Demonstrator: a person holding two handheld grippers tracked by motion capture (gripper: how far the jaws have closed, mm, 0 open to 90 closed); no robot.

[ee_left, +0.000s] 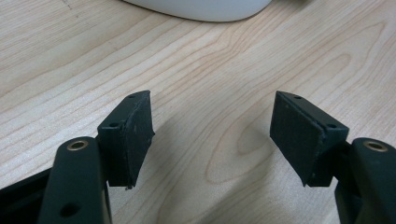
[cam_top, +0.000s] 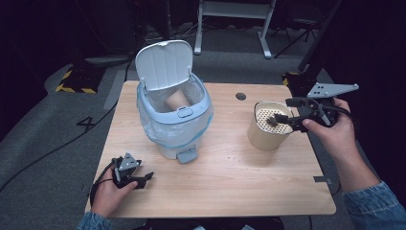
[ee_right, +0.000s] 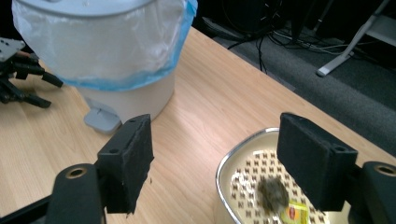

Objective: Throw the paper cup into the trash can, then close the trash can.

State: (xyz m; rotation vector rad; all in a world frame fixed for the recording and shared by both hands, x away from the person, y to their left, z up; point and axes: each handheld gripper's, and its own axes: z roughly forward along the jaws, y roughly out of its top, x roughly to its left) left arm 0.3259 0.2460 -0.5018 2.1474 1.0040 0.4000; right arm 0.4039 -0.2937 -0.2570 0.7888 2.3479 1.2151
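Observation:
A white pedal bin stands at the table's middle left, its lid up and a clear, blue-edged liner inside. A paper cup lies in it. To the right stands a beige canister with a perforated strainer top, and a wet tea bag with a yellow tag lies on that top. My right gripper hovers over the canister's rim, open, with nothing between its jaws. My left gripper rests low by the front left corner, open over bare wood.
The bin's grey pedal points toward the front edge. A round cable hole sits in the wooden table behind the canister. Beyond the table are dark floor, cables and a white desk frame.

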